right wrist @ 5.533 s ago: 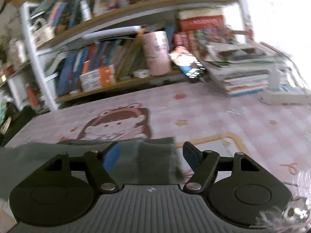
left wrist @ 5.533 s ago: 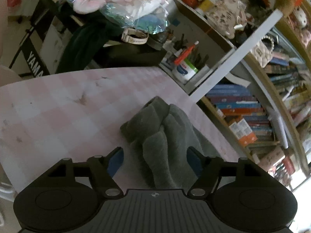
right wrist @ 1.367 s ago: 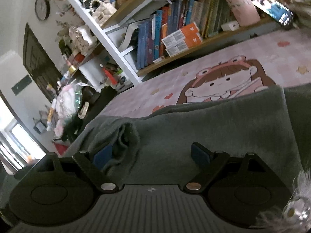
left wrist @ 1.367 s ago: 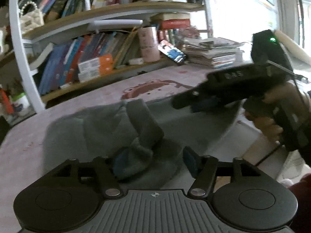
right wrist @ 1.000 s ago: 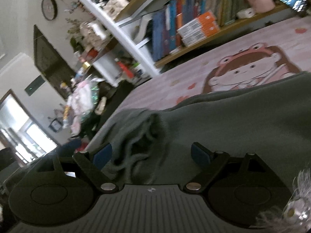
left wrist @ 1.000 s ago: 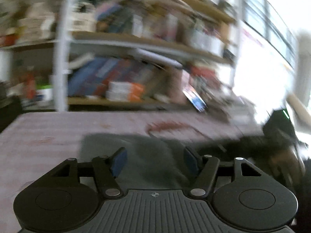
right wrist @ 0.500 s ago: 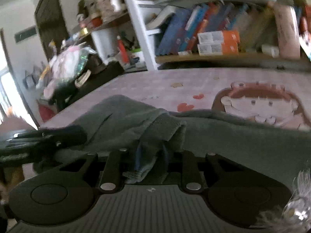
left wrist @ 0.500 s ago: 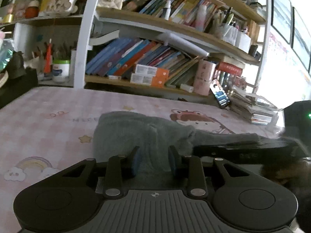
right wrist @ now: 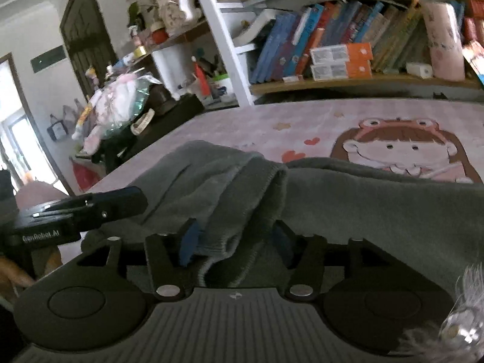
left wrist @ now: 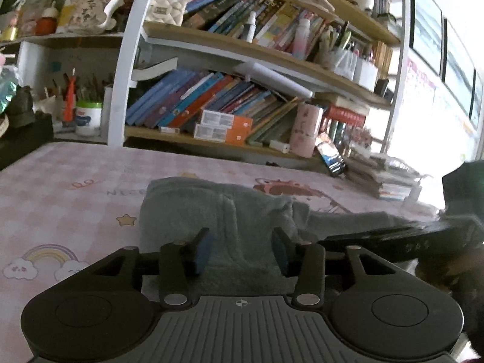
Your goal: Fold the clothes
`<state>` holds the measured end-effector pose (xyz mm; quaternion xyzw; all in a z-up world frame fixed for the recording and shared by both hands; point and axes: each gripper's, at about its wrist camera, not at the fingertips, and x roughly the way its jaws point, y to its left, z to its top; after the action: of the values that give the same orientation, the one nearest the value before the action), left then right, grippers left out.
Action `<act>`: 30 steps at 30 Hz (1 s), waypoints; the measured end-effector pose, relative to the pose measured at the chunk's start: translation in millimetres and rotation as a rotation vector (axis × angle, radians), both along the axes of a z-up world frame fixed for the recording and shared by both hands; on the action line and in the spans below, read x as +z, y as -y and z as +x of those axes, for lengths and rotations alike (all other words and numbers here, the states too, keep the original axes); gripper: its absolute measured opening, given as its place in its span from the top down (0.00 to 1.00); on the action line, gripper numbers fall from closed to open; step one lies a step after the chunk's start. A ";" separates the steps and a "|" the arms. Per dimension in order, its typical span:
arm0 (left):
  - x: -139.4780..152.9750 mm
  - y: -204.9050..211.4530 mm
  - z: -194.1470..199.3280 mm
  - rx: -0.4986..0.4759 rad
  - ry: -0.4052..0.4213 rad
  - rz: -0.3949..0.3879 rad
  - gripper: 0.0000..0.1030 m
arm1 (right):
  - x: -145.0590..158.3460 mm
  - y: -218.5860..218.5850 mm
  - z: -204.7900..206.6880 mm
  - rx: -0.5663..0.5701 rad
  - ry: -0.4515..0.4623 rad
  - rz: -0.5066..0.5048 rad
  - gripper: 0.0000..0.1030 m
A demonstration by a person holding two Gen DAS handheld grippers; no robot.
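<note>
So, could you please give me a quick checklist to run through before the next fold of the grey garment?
1. Left tool released: ok, its fingers stand apart, with cloth lying between them.
2. Right tool released: ok, its fingers are apart around a bunched fold.
3. Grey garment lying flat: not ok, a thick ridge stands up in the middle.
4. Garment fully on the pink checked cover: cannot tell, its near edge is hidden behind the tools.
5. Tools apart from each other: ok, though close, side by side over the cloth.
</note>
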<state>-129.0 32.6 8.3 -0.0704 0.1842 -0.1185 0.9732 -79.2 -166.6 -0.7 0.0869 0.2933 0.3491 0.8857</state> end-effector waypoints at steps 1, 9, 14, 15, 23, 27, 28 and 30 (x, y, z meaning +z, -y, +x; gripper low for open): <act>1.0 1.7 -1.5 0.000 0.009 0.007 0.49 | 0.9 3.2 -0.5 -0.007 -0.001 0.009 0.48; 10.0 4.3 -12.5 0.043 0.077 0.026 0.25 | 13.5 40.4 -20.8 -0.097 0.053 0.010 0.30; 14.5 -19.2 -1.1 0.183 0.039 0.001 0.24 | 11.7 85.3 -27.3 -0.250 0.028 -0.011 0.29; 14.1 -26.5 2.9 0.208 0.021 -0.020 0.24 | 11.4 94.3 -28.6 -0.281 0.023 -0.015 0.29; 11.6 -42.3 10.2 0.255 0.003 -0.101 0.23 | 4.9 155.5 -36.8 -0.484 -0.037 -0.047 0.25; 13.9 -26.1 6.4 0.226 0.052 -0.033 0.17 | -1.5 171.5 -37.6 -0.526 -0.099 -0.002 0.25; 14.1 -22.0 5.2 0.214 0.062 -0.016 0.15 | -3.0 175.5 -37.6 -0.534 -0.116 0.019 0.25; 13.3 -14.9 4.0 0.196 0.070 0.016 0.13 | -5.9 182.2 -37.2 -0.550 -0.149 0.060 0.25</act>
<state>-124.9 47.5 21.6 -0.0764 0.1430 -0.0235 0.9865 -116.4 -348.8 -6.6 0.2148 0.3127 0.0970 0.9202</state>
